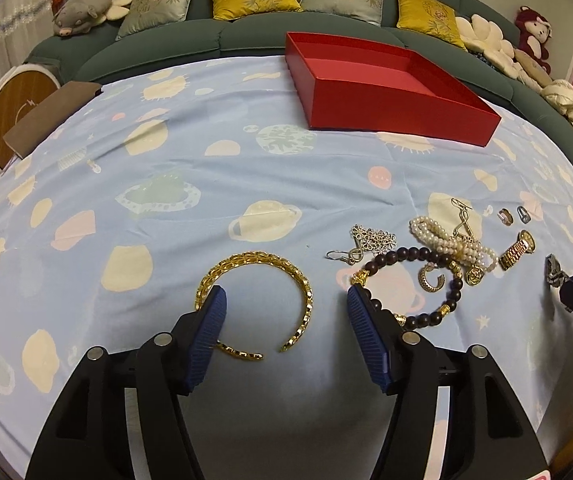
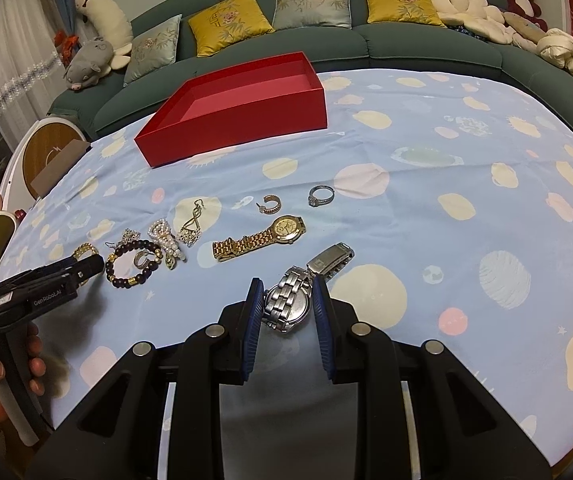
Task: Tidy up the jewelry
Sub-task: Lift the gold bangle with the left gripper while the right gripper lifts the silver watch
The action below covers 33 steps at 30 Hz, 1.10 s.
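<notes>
the blue planet-print cloth (image 1: 246, 184) fills most of both views, with the green sofa (image 1: 246, 36) and its cushions along the top. the red box (image 1: 390, 92) sits open and bare inside, upper right of centre in my left view, upper left of centre in my right view.

my left gripper (image 1: 286, 320) stands wide apart over the gold open bangle (image 1: 262, 304), lower centre; my left pad overlaps the bangle's left arc, my right pad is clear of it, near the dark bead bracelet (image 1: 410, 284), and neither presses on it.

my right gripper (image 2: 289, 308) is clamped on the silver watch (image 2: 288, 302), lower centre, its clasp (image 2: 331, 260) trailing up to the right.

mid-frame in the right view lie the gold watch (image 2: 260, 238), a pearl strand (image 2: 166, 240), a hoop earring (image 2: 269, 203) and a stone ring (image 2: 320, 195).
</notes>
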Each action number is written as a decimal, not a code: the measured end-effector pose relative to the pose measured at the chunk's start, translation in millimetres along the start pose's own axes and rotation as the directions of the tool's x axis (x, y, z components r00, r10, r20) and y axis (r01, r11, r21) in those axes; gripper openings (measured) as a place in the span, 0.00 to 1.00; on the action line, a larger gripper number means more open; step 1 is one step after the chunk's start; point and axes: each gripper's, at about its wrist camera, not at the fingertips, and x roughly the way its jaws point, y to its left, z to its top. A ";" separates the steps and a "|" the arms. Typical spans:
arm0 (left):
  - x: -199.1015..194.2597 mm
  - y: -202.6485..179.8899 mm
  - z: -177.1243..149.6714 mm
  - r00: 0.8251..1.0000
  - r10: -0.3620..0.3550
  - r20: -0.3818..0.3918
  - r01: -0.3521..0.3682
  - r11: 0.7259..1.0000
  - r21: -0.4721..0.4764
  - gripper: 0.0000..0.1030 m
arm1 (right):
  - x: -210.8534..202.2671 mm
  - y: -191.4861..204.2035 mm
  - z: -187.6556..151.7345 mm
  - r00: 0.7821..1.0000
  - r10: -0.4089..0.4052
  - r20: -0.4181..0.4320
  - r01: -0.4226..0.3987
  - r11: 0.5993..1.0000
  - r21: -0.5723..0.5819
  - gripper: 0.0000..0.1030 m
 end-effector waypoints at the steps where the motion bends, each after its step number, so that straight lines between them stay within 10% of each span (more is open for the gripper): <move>1: 0.6 0.0 0.0 1.000 0.009 0.002 -0.009 1.000 0.004 0.59 | 0.0 0.3 0.1 1.000 0.001 0.000 -0.001 1.000 0.001 0.24; 19: -0.7 32.3 -4.1 0.995 0.100 0.019 -0.099 0.994 -0.055 0.60 | 1.5 0.1 1.3 1.000 0.005 -0.003 -0.005 1.000 0.009 0.24; 33: -31.7 21.3 13.4 0.995 0.006 0.097 0.002 0.997 -0.078 0.54 | -21.6 10.8 13.9 0.997 0.061 0.046 -0.061 0.998 -0.008 0.24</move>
